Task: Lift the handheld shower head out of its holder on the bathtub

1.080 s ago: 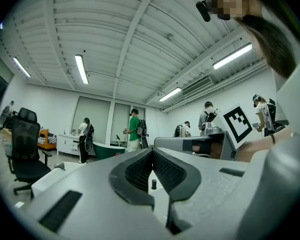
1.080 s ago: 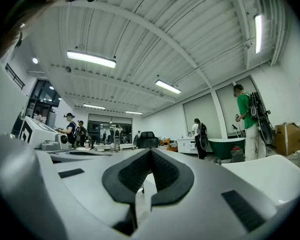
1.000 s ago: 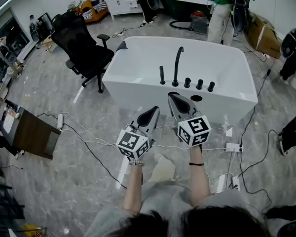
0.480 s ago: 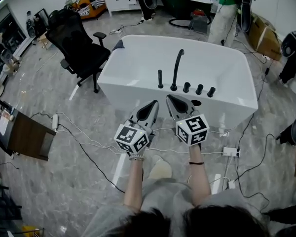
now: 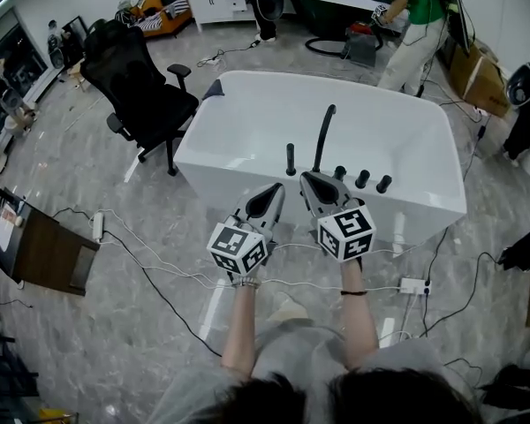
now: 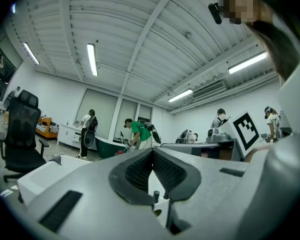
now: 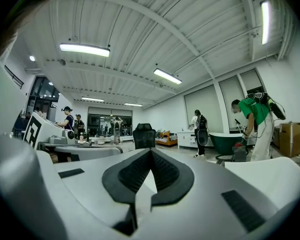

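The white bathtub (image 5: 247, 162) stands ahead of me on the grey floor. On its near rim a slim black handheld shower head (image 5: 291, 159) stands upright in its holder, left of the tall curved black spout (image 5: 323, 133) and three black knobs (image 5: 362, 178). My left gripper (image 5: 275, 190) is level and shut on nothing, its tip just short of the rim below the shower head. My right gripper (image 5: 307, 177) is beside it, also shut and empty, its tip near the spout's base. In the left gripper view the pads (image 6: 140, 171) meet; in the right gripper view the pads (image 7: 135, 171) meet too.
A black office chair (image 5: 141, 87) stands left of the tub. Cables and a power strip (image 5: 413, 286) lie on the floor in front of it. A brown cabinet (image 5: 49, 246) is at the left. A person in green (image 5: 411, 7) works behind the tub.
Both grippers have moved forward toward the tub's near rim, side by side. Their jaws have stayed shut. The person in green has shifted behind the tub.
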{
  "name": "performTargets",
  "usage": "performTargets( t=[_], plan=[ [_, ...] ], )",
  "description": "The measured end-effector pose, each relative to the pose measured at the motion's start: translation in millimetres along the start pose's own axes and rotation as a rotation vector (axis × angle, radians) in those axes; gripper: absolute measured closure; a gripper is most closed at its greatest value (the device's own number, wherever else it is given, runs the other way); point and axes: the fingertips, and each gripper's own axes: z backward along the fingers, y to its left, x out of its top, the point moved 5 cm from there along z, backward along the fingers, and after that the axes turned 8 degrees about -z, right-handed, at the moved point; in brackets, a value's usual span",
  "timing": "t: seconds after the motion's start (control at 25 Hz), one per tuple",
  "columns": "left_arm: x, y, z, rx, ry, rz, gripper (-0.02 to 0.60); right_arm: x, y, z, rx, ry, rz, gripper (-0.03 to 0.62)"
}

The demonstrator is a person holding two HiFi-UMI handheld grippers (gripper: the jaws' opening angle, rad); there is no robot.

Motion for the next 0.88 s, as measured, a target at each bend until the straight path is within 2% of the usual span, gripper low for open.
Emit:
performTargets(
  t=[0.4, 0.6, 0.88],
  plan=[
    [-15, 55, -62, -0.03, 0.024, 0.008, 0.577, 6, -48, -61, -0.016, 0.019, 0.009, 0.594],
    [-28, 71, -78, -0.043, 0.047, 0.005, 0.577, -8, -67, -74, -0.044, 0.017, -0.024, 0.594],
    [-53, 85, -89, -0.02, 0.08, 0.072, 0.577, -31, -86, -95, -0.069, 0.077, -0.069, 0.593]
  ],
)
